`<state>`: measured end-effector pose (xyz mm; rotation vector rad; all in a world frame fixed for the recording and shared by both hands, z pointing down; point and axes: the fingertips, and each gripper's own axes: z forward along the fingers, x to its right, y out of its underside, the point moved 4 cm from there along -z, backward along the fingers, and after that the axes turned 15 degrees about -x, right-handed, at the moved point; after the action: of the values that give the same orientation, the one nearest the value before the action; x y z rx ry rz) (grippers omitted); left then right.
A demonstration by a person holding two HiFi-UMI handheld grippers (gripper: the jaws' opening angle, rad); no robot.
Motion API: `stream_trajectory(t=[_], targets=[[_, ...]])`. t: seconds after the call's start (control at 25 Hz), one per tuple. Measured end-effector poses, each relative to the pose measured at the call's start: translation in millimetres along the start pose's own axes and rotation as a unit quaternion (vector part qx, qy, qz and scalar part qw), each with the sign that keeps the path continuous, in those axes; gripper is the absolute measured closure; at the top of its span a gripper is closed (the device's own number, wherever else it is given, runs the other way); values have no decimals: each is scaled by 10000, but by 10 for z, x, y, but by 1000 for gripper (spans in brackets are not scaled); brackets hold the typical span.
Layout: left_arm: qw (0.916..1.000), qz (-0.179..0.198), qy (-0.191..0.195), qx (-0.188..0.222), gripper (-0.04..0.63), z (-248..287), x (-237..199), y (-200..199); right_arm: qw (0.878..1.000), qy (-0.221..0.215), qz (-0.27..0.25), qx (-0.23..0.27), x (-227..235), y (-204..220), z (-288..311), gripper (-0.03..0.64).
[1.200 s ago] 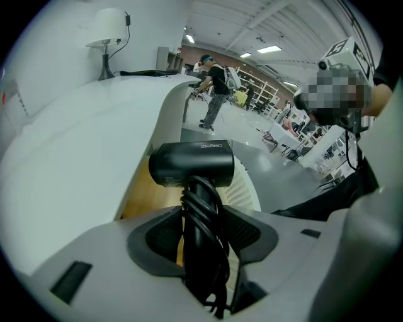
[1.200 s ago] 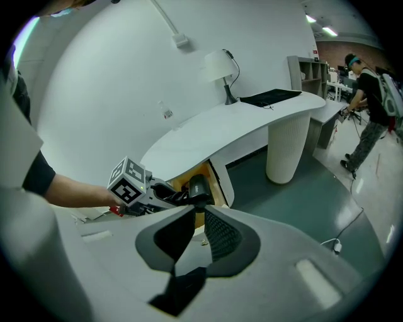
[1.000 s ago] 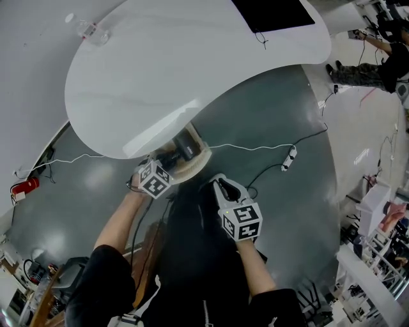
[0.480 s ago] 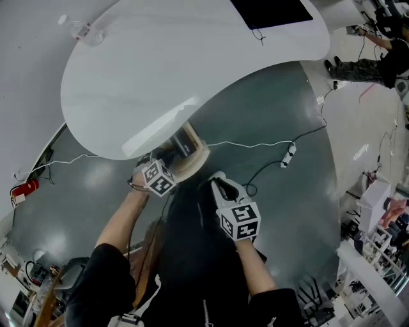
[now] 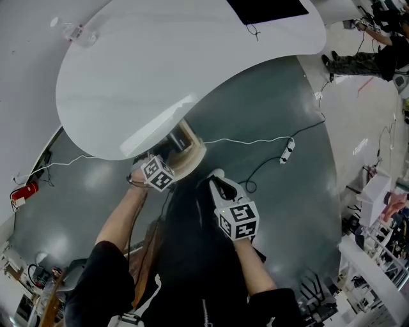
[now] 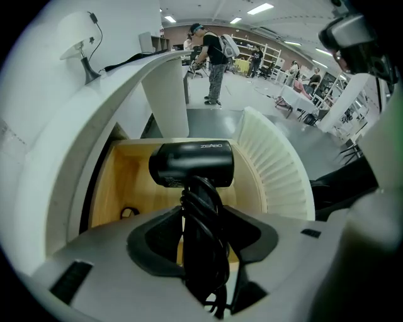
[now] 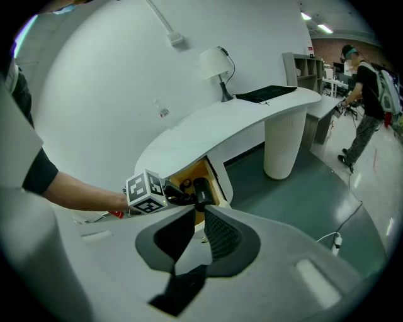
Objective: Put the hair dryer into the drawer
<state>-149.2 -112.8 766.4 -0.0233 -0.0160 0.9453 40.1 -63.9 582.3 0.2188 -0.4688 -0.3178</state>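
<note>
A black hair dryer [image 6: 192, 165], its cord wound round the handle, hangs over the open wooden drawer [image 6: 123, 179] under the white desk. My left gripper [image 6: 201, 220] is shut on the dryer's handle. In the head view the left gripper [image 5: 166, 155] sits at the drawer's curved front [image 5: 195, 153]. The drawer front is white and fluted [image 6: 277, 170]. My right gripper [image 5: 216, 180] hovers just right of the drawer, jaws together with nothing between them. The right gripper view shows the dryer [image 7: 202, 192] at the drawer mouth [image 7: 200, 171].
A curved white desk [image 5: 160, 70] overhangs the drawer, on a round pedestal [image 7: 286, 141], with a lamp [image 7: 217, 66] and a black mat [image 5: 265, 9]. A small black ring [image 6: 129, 212] lies in the drawer. A white cable and power strip [image 5: 287, 150] cross the floor. People [image 6: 214, 53] stand far back.
My left gripper has edged slightly farther toward the drawer with the dryer. The right gripper has barely moved.
</note>
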Motion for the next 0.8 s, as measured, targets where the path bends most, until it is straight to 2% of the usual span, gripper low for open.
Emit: stream_trajectory(t=[0.8], targets=[[9992,42,-289,-257,393,276,-75,-59,9999,34,131,-12,38,130,-17,581]])
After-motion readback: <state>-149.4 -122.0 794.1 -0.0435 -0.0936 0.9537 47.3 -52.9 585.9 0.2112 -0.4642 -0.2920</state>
